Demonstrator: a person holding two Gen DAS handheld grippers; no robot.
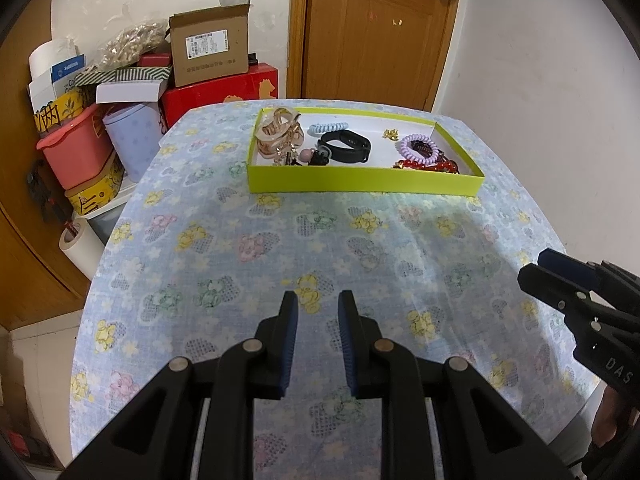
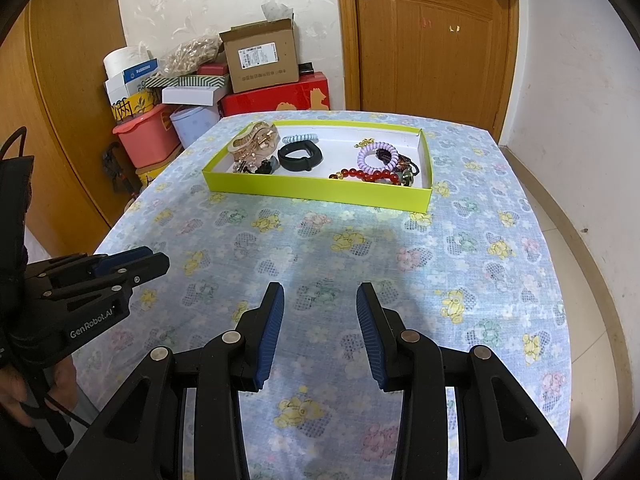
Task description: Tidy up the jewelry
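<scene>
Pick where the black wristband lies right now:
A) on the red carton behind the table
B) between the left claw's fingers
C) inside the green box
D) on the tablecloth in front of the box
C: the black wristband lies on the white floor of the green box, between the hair clips and the purple coil tie.

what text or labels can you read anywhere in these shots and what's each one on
"GenRobot.AI": side of the left claw, right wrist view.
"DAS": body of the right claw, cut off at the frame edge.
Shipping label on the cardboard box: too small to read.
Blue-and-white carton: print blurred.
Yellow tin: large characters, unclear.
</scene>
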